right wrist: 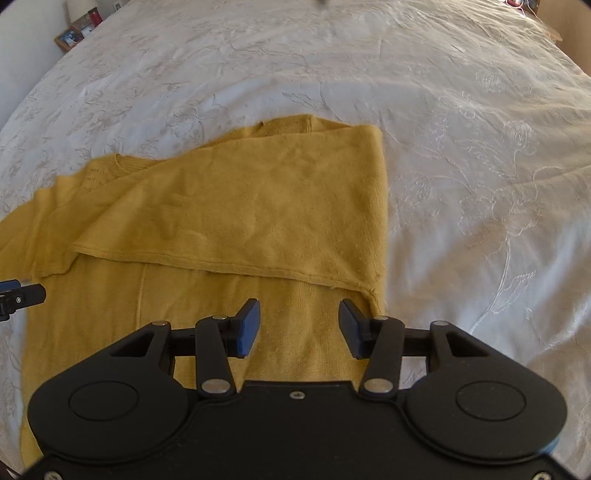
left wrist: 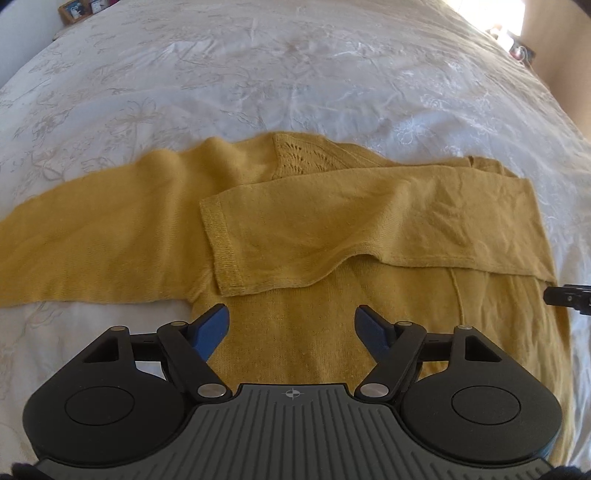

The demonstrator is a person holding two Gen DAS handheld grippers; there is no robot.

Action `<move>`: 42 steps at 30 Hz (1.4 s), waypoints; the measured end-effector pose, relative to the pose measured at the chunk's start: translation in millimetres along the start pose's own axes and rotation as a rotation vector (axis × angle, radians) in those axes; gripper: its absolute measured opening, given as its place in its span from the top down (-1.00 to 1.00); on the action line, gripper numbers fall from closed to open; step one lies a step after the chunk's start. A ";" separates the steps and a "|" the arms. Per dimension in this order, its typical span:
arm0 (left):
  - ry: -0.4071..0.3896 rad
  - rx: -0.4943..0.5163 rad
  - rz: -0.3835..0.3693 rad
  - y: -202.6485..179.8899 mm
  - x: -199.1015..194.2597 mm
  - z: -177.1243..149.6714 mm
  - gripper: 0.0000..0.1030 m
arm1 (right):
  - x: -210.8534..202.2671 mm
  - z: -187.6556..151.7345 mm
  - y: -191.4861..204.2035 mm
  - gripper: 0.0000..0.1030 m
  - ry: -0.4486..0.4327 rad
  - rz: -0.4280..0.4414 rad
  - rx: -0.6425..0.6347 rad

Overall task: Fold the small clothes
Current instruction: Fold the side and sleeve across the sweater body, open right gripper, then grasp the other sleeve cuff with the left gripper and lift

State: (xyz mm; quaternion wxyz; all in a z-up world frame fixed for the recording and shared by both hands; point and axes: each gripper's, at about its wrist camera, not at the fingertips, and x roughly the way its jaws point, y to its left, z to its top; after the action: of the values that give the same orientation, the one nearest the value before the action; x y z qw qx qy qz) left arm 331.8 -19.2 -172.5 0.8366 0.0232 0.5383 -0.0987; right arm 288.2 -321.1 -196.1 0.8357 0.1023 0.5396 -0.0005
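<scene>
A mustard-yellow sweater (left wrist: 317, 332) lies flat on a bed (left wrist: 295, 81), near the bed's near edge, with white bedspread showing on both sides of it. The left wrist view alone shows the left sleeve (left wrist: 92, 243) stretched out straight toward the bed's left edge, the ribbed cuff (left wrist: 221, 243) of the right sleeve (left wrist: 369, 229) folded across the chest, and an openwork lace panel (left wrist: 299, 158) at the neck. The right wrist view shows instead the garment's right side — a straight folded edge (right wrist: 382, 206) running up the bedspread, with wide bare cover to its right.

The knit is soft and fuzzy, lightly creased; the bedspread is pale, wrinkled, stitched with flower outlines. Framed pictures (left wrist: 75, 9) stand beyond the far left corner.

The left gripper (left wrist: 291, 328) hangs over the sweater's lower body, jaws spread wide, nothing between them. The right gripper (right wrist: 299, 326) — jaws parted, released — hovers over the lower right part, its blue pads (right wrist: 247, 328) clear of the knit.
</scene>
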 end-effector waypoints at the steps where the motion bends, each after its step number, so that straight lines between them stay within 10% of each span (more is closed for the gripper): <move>1: 0.007 0.010 0.007 -1.6 3.4 -0.7 -0.44 | 3.2 0.7 -2.4 -0.09 0.003 0.018 0.004; 5: 0.028 0.061 0.056 -3.9 16.8 -1.3 -0.44 | 19.8 3.6 -12.5 -0.08 0.009 0.090 0.014; 9: 0.040 0.085 0.112 4.2 22.8 -2.0 -0.44 | 35.1 7.6 -26.3 0.07 -0.005 -0.056 0.006; 20: 0.009 0.093 0.259 17.6 38.5 20.7 -0.45 | 38.1 3.2 -32.3 0.26 -0.025 -0.105 0.008; 31: 0.039 -0.067 0.428 59.6 36.3 35.1 -0.47 | 31.2 -1.9 -26.4 0.25 -0.020 -0.136 -0.002; 36: 0.052 -0.129 0.476 83.6 20.4 16.4 -0.47 | 17.1 -6.9 -19.7 -0.15 -0.019 -0.117 -0.019; 42: 0.040 -0.300 0.293 141.8 -2.2 -16.5 -0.46 | -10.3 -14.2 0.0 -0.59 -0.069 -0.058 -0.020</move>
State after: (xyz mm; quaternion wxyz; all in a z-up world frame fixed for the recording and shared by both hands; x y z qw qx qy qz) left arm 343.1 122.4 -187.0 0.8254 -0.0217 0.5542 0.1059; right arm 271.1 -319.8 -192.4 0.8544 0.0780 0.5132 -0.0228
